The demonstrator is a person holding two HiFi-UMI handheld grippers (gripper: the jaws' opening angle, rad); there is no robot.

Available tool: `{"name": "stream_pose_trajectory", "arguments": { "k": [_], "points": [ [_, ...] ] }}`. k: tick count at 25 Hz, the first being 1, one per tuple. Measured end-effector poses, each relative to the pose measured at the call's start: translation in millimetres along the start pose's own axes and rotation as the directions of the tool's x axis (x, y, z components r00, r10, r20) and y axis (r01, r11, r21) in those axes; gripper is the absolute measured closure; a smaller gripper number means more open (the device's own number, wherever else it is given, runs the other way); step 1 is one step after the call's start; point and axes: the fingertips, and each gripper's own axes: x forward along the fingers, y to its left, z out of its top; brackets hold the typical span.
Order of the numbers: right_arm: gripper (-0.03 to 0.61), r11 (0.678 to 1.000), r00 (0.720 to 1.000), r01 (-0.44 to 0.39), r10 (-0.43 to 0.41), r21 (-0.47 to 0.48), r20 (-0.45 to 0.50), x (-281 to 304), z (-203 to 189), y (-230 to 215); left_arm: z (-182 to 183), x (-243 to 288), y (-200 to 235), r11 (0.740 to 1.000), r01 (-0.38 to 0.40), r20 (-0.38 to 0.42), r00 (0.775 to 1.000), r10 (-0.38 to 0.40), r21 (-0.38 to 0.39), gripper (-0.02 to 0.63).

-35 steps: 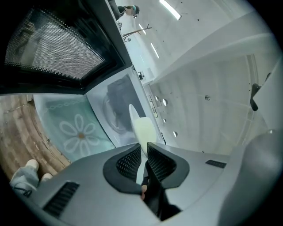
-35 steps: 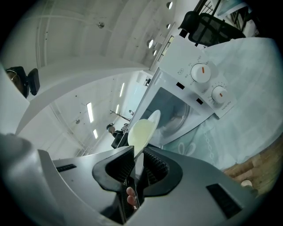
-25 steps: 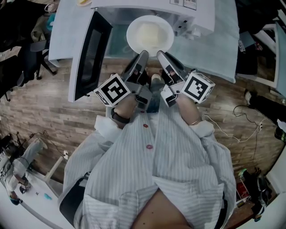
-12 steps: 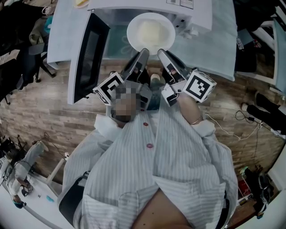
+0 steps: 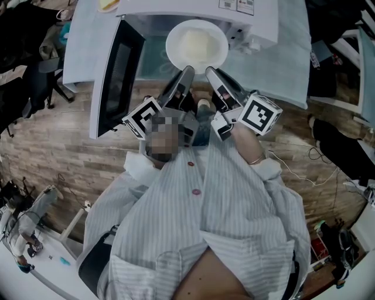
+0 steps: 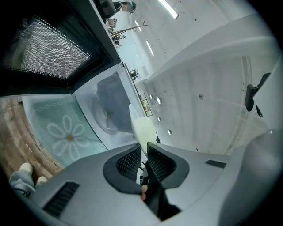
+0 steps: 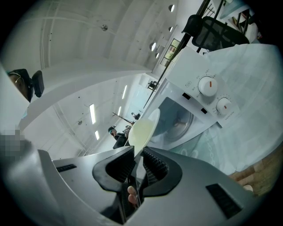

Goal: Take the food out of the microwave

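A white plate (image 5: pixel 197 45) with pale food on it hangs level in front of the white microwave's (image 5: pixel 258 14) open cavity. My left gripper (image 5: pixel 188 70) is shut on the plate's near rim from the left. My right gripper (image 5: pixel 209 70) is shut on the same rim just to the right of it. In the left gripper view the plate (image 6: pixel 142 131) shows edge-on, running into the left gripper (image 6: pixel 143 155). In the right gripper view the plate's rim (image 7: pixel 143 129) is pinched in the right gripper (image 7: pixel 138 161), with the empty cavity (image 7: pixel 177 119) behind.
The microwave door (image 5: pixel 117 67) stands swung open to the left of the plate. A pale cloth with a flower print (image 6: pixel 66 132) covers the table (image 5: pixel 281 64) under the microwave. Control knobs (image 7: pixel 208 86) sit at the microwave's right. Wooden floor and cables (image 5: pixel 316 176) lie at the right.
Both grippers and the plate have kept still. Only a dark figure at the right edge of the head view has shifted.
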Motion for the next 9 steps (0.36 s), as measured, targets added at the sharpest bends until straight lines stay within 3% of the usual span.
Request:
{"name": "stream_pose_trajectory", "arguments": {
  "k": [9],
  "points": [
    [0.494, 1.000, 1.000, 0.005, -0.005, 0.004, -0.005, 0.1, -2.2, -2.2, -1.0, -0.7, 2.7, 1.000, -0.001, 0.001, 1.000, 0.001, -0.014, 0.563]
  ]
}}
